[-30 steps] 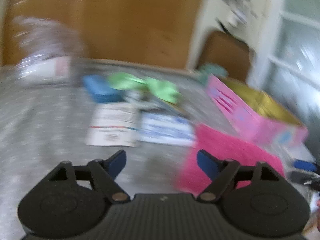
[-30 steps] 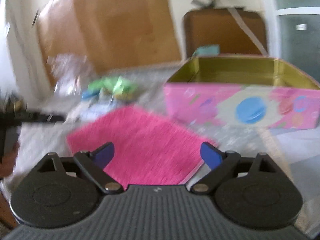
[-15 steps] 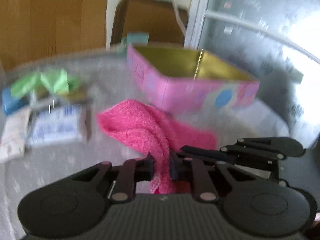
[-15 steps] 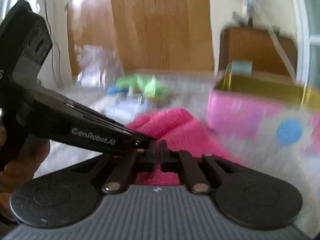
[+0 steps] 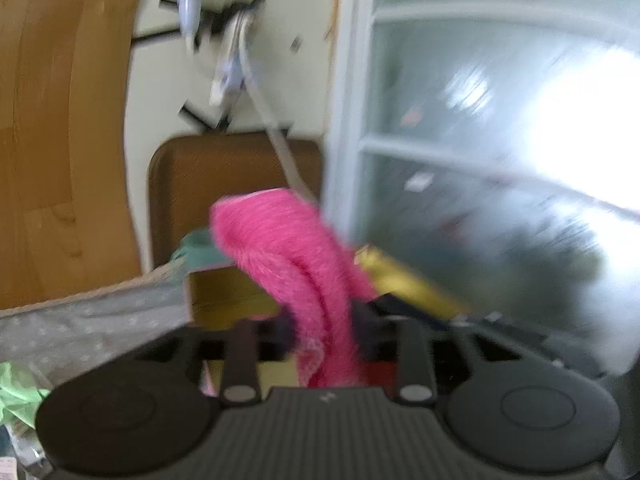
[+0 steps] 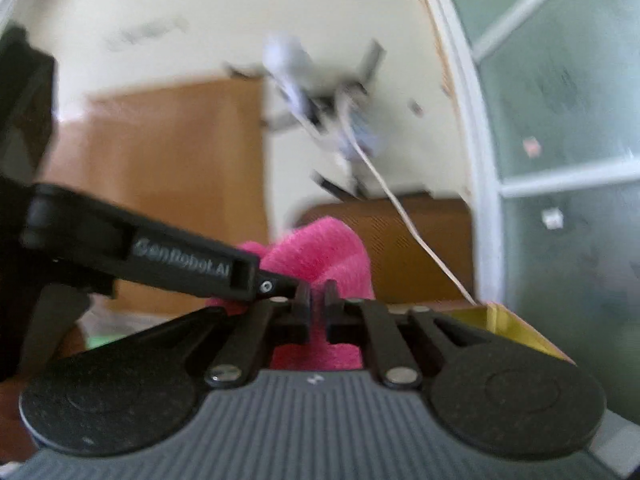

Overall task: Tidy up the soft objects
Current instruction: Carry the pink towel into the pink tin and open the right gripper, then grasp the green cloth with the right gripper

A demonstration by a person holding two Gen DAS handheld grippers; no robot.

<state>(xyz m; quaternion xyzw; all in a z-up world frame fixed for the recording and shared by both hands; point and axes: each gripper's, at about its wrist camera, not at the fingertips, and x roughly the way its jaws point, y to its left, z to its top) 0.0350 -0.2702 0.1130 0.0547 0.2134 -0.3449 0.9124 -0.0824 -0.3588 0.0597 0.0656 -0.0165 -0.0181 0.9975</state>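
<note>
A fluffy pink towel (image 5: 296, 256) is bunched and lifted off the table. My left gripper (image 5: 324, 328) is shut on its lower part. In the right wrist view the same towel (image 6: 320, 248) rises between the jaws, and my right gripper (image 6: 318, 300) is shut on it. The left gripper's body (image 6: 180, 260) reaches in from the left and touches the towel beside my right fingertips. The tin box with a gold inside (image 5: 228, 296) sits just behind the towel; its corner shows in the right wrist view (image 6: 504, 324).
A brown chair back (image 5: 224, 184) stands behind the table. A wooden panel (image 5: 60, 140) is at left, a glass door (image 5: 500, 160) at right. The grey dotted tablecloth (image 5: 88, 332) and a green wrapper (image 5: 16, 392) lie at lower left.
Both grippers went from open over the flat towel to shut on it, then lifted it together up and toward the tin box. Both views tilted upward.
</note>
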